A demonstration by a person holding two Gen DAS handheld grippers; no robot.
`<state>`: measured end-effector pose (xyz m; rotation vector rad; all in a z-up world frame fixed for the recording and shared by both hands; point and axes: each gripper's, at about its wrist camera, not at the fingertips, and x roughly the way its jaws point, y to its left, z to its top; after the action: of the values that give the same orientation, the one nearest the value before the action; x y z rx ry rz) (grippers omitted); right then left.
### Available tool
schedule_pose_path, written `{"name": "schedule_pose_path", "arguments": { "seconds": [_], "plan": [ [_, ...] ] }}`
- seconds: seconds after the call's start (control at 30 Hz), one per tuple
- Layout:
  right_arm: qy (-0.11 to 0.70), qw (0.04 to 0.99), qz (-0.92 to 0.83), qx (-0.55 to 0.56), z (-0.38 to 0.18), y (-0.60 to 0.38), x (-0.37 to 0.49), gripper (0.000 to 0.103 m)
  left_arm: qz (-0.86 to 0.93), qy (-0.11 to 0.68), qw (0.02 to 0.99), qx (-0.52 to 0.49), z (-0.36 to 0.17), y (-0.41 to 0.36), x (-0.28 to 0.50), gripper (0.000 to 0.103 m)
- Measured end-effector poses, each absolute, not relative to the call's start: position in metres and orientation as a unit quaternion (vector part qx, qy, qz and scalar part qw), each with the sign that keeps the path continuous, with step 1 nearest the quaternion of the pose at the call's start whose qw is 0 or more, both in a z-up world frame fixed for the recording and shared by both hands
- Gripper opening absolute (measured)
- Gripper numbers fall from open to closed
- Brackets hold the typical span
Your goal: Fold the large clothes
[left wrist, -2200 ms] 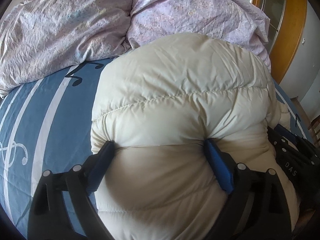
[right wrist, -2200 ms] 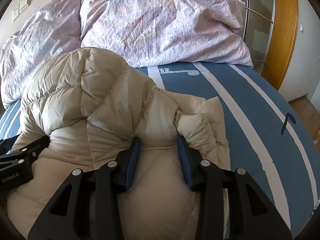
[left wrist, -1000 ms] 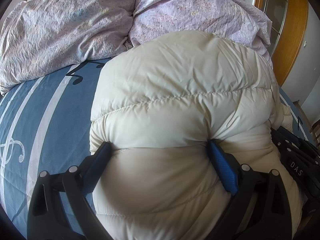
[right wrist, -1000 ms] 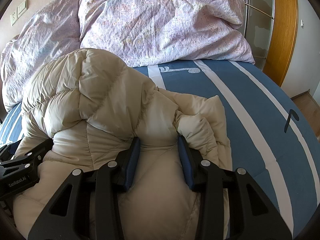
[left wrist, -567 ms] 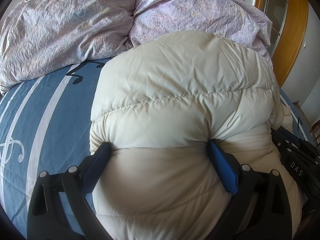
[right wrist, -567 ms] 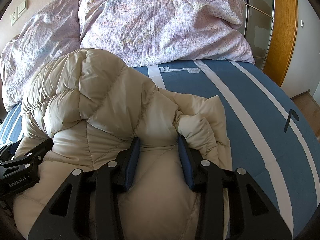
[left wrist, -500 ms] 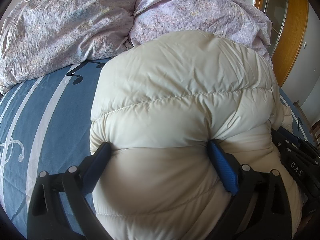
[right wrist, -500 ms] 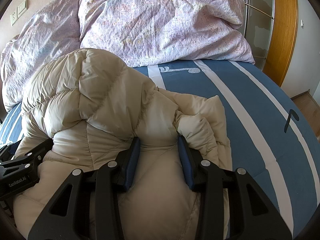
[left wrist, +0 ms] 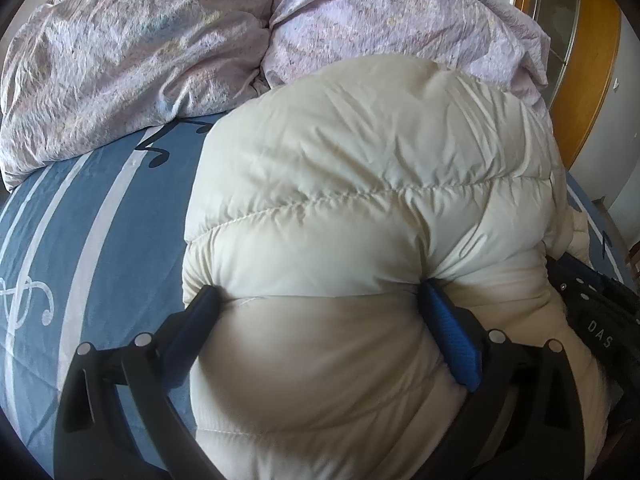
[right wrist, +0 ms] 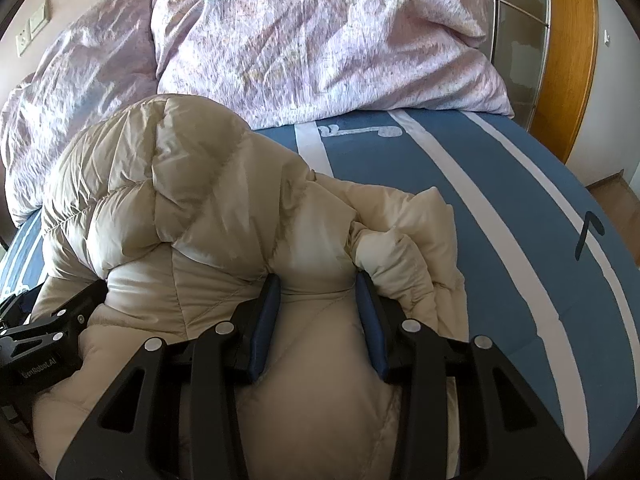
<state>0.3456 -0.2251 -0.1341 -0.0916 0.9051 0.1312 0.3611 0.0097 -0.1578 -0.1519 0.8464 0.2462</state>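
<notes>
The left tool [left wrist: 320, 300] has its two blue pads spread wide, and they press into a thick fold of the cream puffy jacket [left wrist: 360, 200]; the padding bulges out between and above them, so it pinches the jacket. The right tool [right wrist: 318, 284] has its pads much closer together and pinches a narrower fold of the same jacket [right wrist: 180, 200], which swells up in front of it. Each tool shows at the edge of the other's view, near at the side, with jacket between them.

The jacket lies in a high, bunched heap on the bed [right wrist: 500, 200], at the near side. On the right, a loose crumpled part [right wrist: 404, 232] of it spills flat onto the blue sheet with white stripes. The heap hides most of what is behind it in the left view.

Behind the jacket, at the head of the bed, lies a crumpled pale purple duvet [right wrist: 320, 40], touching or almost touching the jacket's far side. To the right stands a wooden door frame [right wrist: 568, 60].
</notes>
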Motion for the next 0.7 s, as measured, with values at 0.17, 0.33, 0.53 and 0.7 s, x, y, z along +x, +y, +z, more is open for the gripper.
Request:
{"name": "schedule_pose_path", "arguments": {
  "seconds": [0.17,0.33,0.53,0.7],
  "plan": [
    [0.482,0.871,0.082,-0.048,-0.117,-0.227,0.353,0.041,0.118,0.425,0.895,-0.068,-0.147,0.010,0.354,0.100],
    [0.496,0.862,0.104,-0.011,-0.087,-0.243,0.347,0.060,0.111,0.422,0.896,-0.078,-0.132,0.009,0.339,0.099],
    [0.523,0.844,0.100,0.058,-0.068,-0.282,0.342,0.096,0.109,0.416,0.900,-0.076,-0.121,0.005,0.323,0.099],
    [0.587,0.790,0.101,0.147,-0.090,-0.312,0.351,0.096,0.113,0.426,0.892,-0.098,-0.125,0.006,0.319,0.099]
  ]
}}
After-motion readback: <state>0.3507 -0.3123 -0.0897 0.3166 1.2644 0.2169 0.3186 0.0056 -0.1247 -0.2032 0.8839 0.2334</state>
